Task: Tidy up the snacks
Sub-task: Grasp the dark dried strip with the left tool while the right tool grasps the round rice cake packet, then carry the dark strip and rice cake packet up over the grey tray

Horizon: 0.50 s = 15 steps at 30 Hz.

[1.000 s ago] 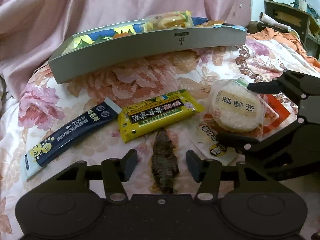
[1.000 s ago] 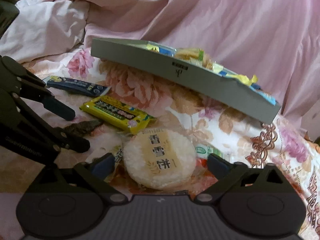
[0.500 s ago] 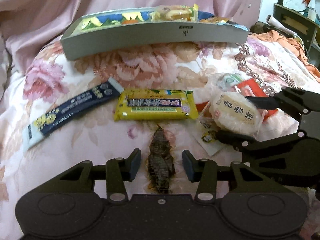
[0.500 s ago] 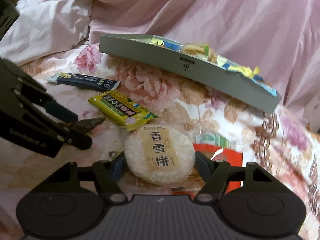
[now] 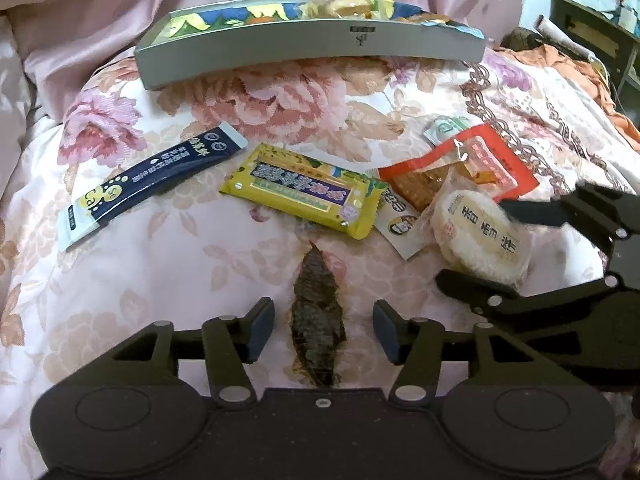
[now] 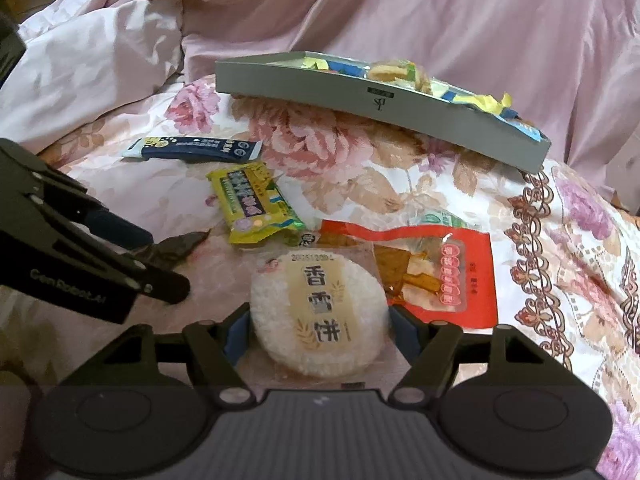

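Observation:
A dark seaweed snack lies on the flowered bedspread between the jaws of my left gripper. Those jaws are opening, with a gap on each side of the snack. My right gripper has a round white rice cracker between its pads; both pads touch its rim while the jaws ease open. In the left wrist view that cracker sits tilted in the right gripper. A long grey tray with several snacks in it lies at the back.
A yellow bar, a dark blue stick sachet, a red packet and two small sachets lie loose on the bedspread. Pink sheets rise behind the tray. Furniture stands at the far right.
The right jaws have come in onto the rice cracker and drawn it off the red packet, which now shows. The left jaws narrowed around the seaweed snack, then widened.

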Motion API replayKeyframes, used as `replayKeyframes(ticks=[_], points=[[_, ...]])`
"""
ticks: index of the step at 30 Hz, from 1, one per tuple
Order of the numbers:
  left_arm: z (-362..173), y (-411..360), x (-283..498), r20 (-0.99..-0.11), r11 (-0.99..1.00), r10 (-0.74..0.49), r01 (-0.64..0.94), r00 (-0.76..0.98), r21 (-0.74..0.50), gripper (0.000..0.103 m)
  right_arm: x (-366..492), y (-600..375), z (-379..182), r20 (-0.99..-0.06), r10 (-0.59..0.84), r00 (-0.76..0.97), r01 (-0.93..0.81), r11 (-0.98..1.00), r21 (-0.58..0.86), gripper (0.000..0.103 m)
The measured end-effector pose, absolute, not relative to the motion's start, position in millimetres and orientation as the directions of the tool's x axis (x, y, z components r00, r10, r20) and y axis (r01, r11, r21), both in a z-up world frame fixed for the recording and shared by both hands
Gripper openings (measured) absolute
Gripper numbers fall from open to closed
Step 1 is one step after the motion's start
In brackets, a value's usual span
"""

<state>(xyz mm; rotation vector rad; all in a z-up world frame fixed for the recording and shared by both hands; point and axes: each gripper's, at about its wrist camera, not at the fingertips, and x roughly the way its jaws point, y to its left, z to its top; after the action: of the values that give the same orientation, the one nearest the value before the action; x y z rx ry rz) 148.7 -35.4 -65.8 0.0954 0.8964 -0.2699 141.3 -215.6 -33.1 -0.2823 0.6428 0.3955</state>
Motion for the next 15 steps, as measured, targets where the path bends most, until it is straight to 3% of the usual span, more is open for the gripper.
replayKeyframes(ticks=[4, 6, 11, 15], points=[[-66.6, -35.6, 150.3, -0.783, 0.958, -0.196, 0.285, 0.591, -0.025, 0.058, 143.3, -214.4, -39.1, -0.605, 0.273, 0.748, -0.452, 0.877, -0.162, 0.087], [-66.2, -36.0, 152.2, -0.785, 0.955, -0.196, 0.295, 0.588, -0.017, 0.052, 146.2, -215.6, -40.0, -0.603, 0.289, 0.744, -0.460, 0.875, -0.149, 0.086], [-65.5, -36.9, 152.4, -0.786, 0.961, -0.178, 0.278, 0.591, -0.009, 0.049, 149.5, -216.1, -41.6, -0.615, 0.315, 0.723, -0.472, 0.875, -0.106, 0.075], [-63.5, -37.0, 148.9, -0.789, 0.973, -0.159, 0.231, 0.594, -0.022, 0.048, 142.6, -211.8, -38.2, -0.603, 0.307, 0.736, -0.474, 0.870, -0.137, 0.075]])
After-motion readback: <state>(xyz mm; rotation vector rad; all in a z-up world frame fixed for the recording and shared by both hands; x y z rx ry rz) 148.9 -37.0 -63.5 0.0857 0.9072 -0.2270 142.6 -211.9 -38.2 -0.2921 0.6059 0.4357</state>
